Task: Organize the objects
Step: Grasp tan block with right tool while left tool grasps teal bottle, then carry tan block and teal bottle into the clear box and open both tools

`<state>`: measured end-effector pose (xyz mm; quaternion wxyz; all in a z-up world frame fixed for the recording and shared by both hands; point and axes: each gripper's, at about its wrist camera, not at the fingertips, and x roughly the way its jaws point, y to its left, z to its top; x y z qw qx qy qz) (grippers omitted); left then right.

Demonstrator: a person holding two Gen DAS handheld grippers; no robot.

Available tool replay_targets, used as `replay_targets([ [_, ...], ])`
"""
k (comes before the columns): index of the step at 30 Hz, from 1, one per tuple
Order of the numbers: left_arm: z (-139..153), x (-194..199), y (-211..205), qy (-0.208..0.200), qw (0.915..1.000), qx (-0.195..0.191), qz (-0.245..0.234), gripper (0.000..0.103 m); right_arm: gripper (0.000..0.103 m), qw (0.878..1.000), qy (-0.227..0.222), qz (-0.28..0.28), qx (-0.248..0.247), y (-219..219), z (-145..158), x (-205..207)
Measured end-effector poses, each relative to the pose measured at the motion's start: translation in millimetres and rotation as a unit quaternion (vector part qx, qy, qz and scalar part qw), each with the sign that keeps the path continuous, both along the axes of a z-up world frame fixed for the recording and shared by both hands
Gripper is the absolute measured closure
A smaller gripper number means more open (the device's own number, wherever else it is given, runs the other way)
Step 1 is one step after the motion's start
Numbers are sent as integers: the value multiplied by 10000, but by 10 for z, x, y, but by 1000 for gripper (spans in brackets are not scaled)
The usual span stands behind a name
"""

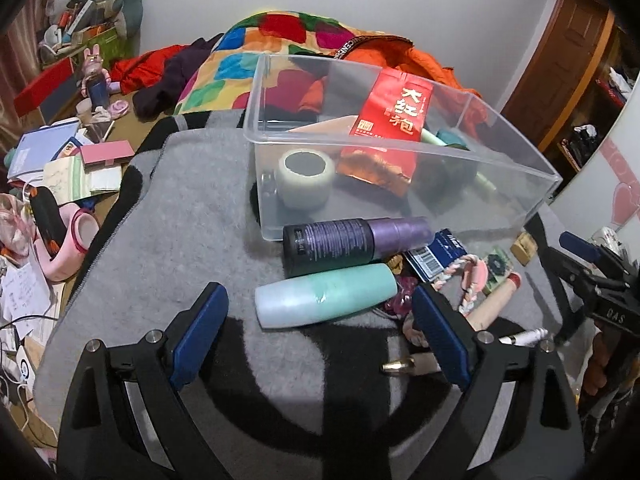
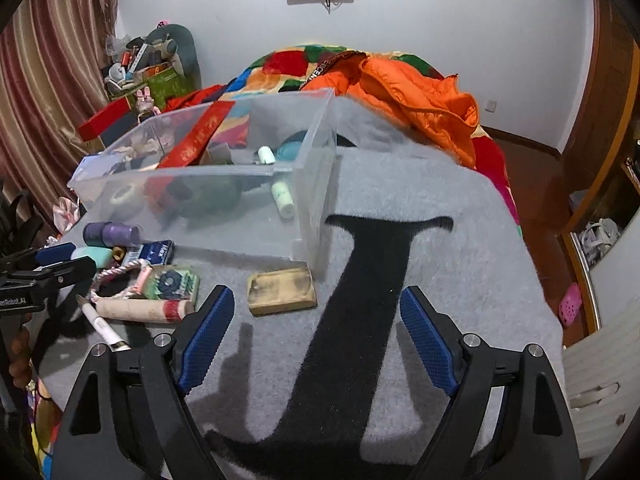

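**Both grippers spread wide over the grey blanket, clear bin partly filled**

The clear plastic bin (image 1: 400,168) stands on the grey blanket (image 1: 180,220) and serves as the landmark. Inside it, toward its left end, lies a roll of white tape (image 1: 306,178); to the right of that a red tea packet (image 1: 394,108) leans against the far wall, and a pale green tube (image 2: 282,198) lies near the bin's right end.

Just in front of the bin, touching its near wall, lies a purple spray bottle (image 1: 352,242) on its side. A mint-green bottle (image 1: 326,294) lies right beside that one, farther from the bin. To the right of these, still in front of the bin, sit a blue box (image 1: 438,254), a pink braided rope (image 1: 466,280), a cream tube with a red band (image 2: 140,310) and a white pen (image 2: 104,326). A tan block (image 2: 282,292) rests near the bin's front right corner.

The left gripper (image 1: 320,336) hovers over the mint-green bottle, fingers wide apart and holding nothing. The right gripper (image 2: 316,340) hangs over bare blanket, right of the tan block, its fingers also spread and empty
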<state>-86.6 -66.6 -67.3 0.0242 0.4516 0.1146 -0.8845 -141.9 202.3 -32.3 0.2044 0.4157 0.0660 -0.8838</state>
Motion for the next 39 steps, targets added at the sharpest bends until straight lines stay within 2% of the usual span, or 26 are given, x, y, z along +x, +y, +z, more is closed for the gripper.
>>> replay_targets([
  [4, -1, -36, 66, 21, 9999, -127, 5, 9, 24, 10000, 0, 68, 55, -51, -48, -10],
  [7, -10, -40, 63, 62, 9999, -104, 64, 10, 37, 9999, -58, 121, 66, -106, -87, -35],
  [12, 2, 16, 62, 196, 9997, -148, 62, 28, 52, 9996, -120, 189, 184, -196, -175, -64],
  [16, 2, 70, 75, 290, 9994, -175, 68, 30, 66, 9993, -63, 333, 178, -237, -178, -14],
  [19, 8, 124, 91, 337, 9991, -249, 87, 30, 66, 9994, -38, 317, 166, -239, -170, -2],
  [27, 128, 248, 104, 517, 9985, -126, 133, 30, 66, 9996, -26, 278, -62, -159, -94, 70],
  [39, 520, 356, 199, 1034, 9946, -36, 23, 30, 66, 9978, 361, 336, -451, -65, 307, 279],
])
